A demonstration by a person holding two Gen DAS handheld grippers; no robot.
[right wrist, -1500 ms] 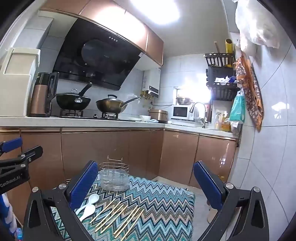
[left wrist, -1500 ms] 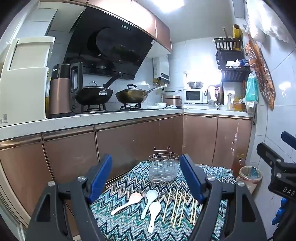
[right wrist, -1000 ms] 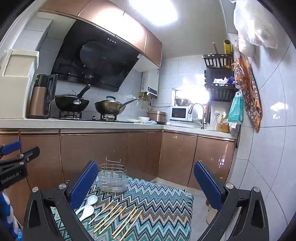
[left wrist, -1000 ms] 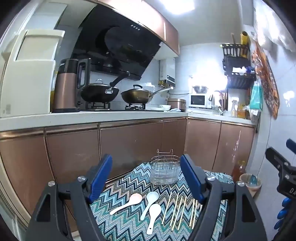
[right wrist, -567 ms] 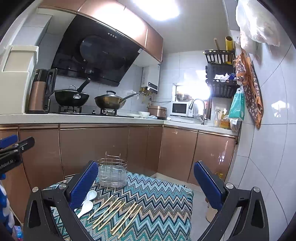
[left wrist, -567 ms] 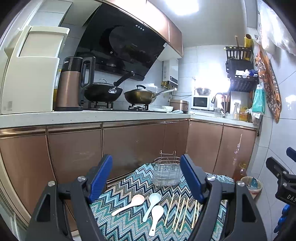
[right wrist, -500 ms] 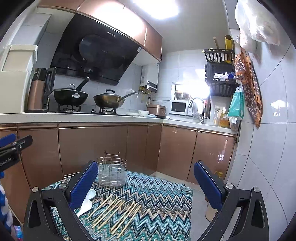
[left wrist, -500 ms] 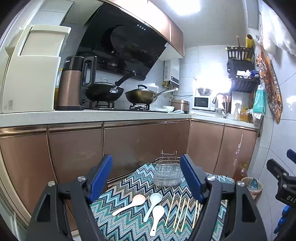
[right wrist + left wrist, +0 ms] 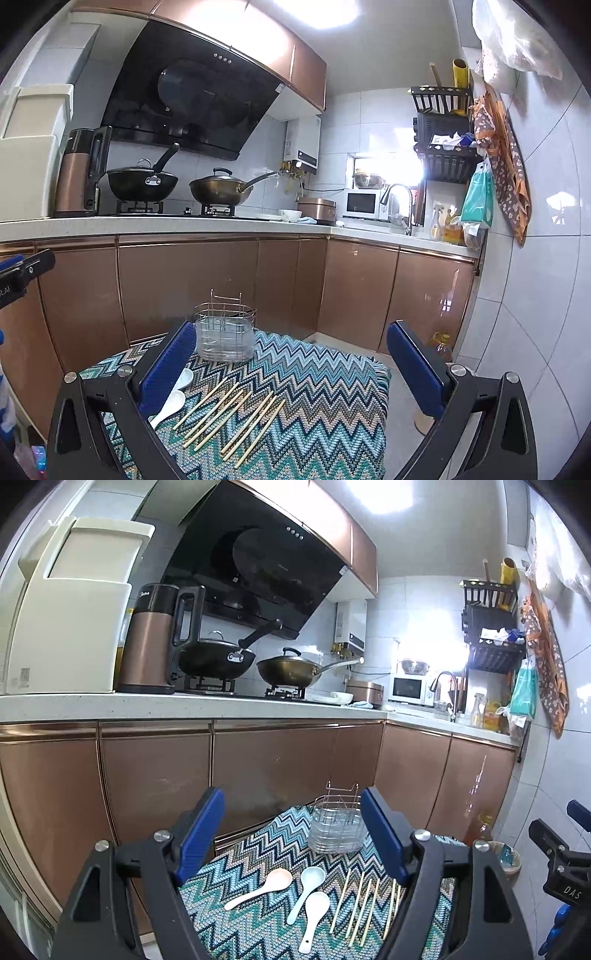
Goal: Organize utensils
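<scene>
Three spoons (image 9: 309,882) and loose chopsticks (image 9: 364,901) lie flat on zigzag cloth (image 9: 258,915), wire holder (image 9: 338,825) upright behind them; left gripper (image 9: 291,834) and right gripper (image 9: 291,369) both spread wide, empty, above the cloth; right view shows only two spoons (image 9: 177,391), the third hidden by a finger.

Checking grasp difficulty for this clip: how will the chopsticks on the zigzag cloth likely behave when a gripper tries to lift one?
The chopsticks look thin and stiff, probably light. Lying flat and close together on the cloth, one may be hard to single out and could roll or slip between the pads.
</scene>
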